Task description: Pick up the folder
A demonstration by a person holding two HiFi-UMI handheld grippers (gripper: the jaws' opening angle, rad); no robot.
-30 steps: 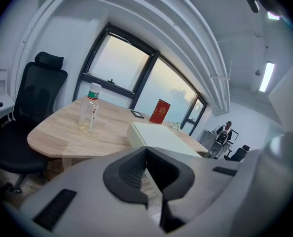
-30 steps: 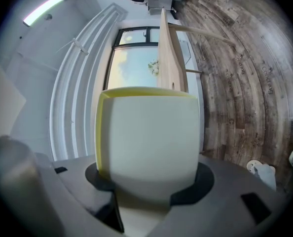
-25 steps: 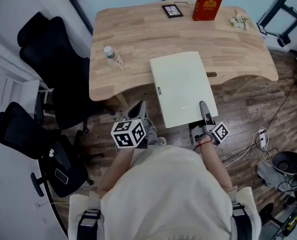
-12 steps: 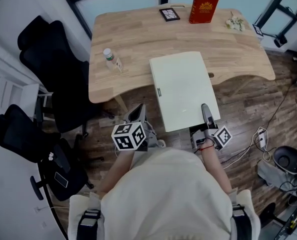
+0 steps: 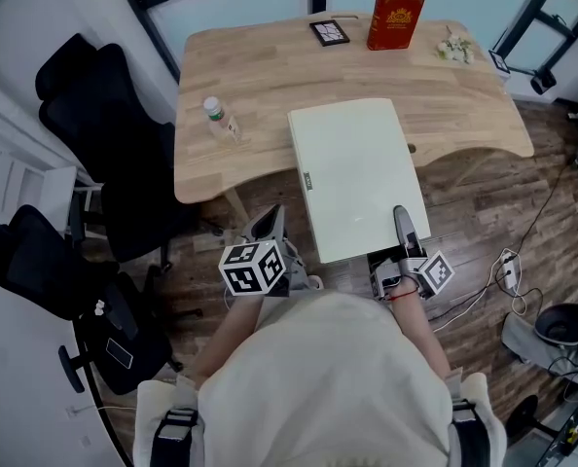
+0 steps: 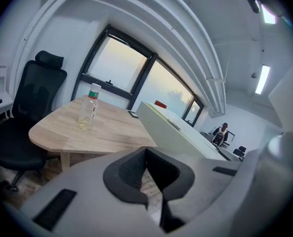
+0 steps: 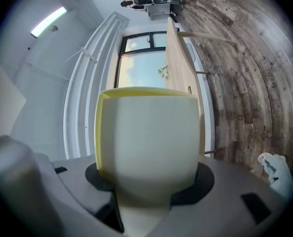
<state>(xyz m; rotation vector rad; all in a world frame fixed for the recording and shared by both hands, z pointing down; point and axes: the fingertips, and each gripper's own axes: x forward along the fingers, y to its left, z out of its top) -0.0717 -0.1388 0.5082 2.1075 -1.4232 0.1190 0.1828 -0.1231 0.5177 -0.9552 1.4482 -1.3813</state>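
The folder (image 5: 357, 178) is a large pale slab, its far part over the wooden table (image 5: 260, 76) and its near end jutting past the front edge. My right gripper (image 5: 403, 224) is shut on that near right corner. In the right gripper view the folder (image 7: 146, 142) fills the space between the pads of the right gripper (image 7: 150, 179). My left gripper (image 5: 270, 224) hangs left of the folder, in front of the table edge, and holds nothing. In the left gripper view the left gripper (image 6: 146, 167) has its pads together, with the folder (image 6: 186, 137) slanting off to the right.
On the table stand a plastic bottle (image 5: 216, 118) at the left, a red book (image 5: 396, 19) and a small dark frame (image 5: 329, 33) at the back. Black office chairs (image 5: 94, 95) crowd the left side. Cables (image 5: 508, 270) lie on the wooden floor at right.
My right gripper has risen with the folder's near end, which now looks larger and nearer to me. The left gripper has stayed where it was.
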